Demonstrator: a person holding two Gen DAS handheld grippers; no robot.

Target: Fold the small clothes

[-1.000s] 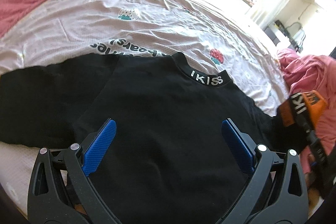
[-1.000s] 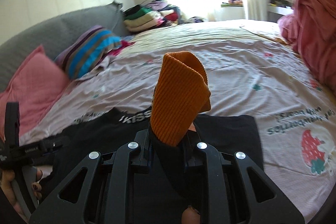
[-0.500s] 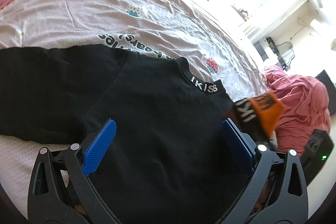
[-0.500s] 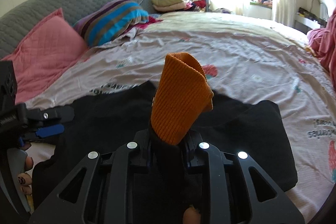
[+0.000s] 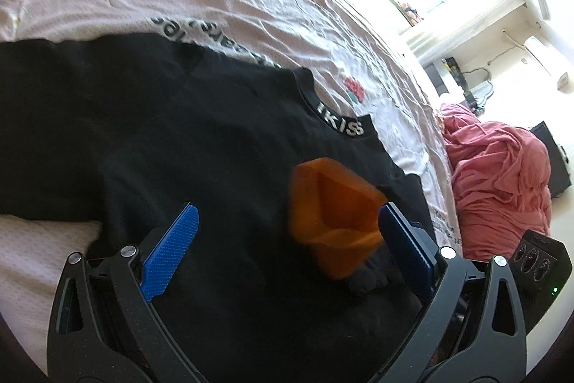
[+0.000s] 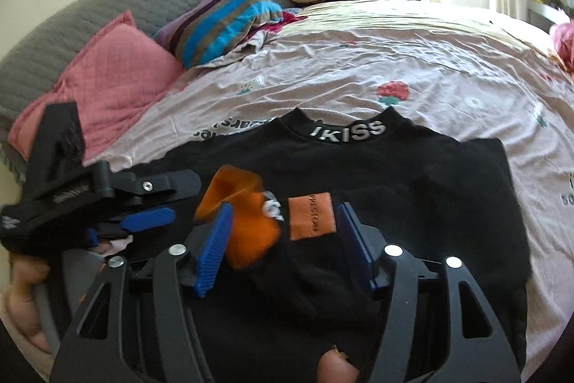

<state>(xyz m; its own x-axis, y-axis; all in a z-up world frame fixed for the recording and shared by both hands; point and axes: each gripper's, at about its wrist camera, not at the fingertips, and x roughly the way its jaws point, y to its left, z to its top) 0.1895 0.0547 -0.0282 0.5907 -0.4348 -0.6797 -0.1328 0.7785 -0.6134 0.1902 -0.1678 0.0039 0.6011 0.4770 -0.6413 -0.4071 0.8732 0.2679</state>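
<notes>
A black top [image 6: 358, 174] lies spread flat on a bed [image 6: 412, 67] near its closer edge, its collar printed "IKISS" toward the pillows. The sleeve's orange cuff [image 6: 247, 225] is folded in over the chest. The right gripper [image 6: 283, 239] has just been opening; its blue fingers [image 6: 213, 246] stand apart on either side of the cuff, not pressing it. The left gripper [image 5: 287, 246] hangs released above the top, jaws wide, the cuff between them. A pink pillow [image 6: 107, 74] sits at the headboard end.
</notes>
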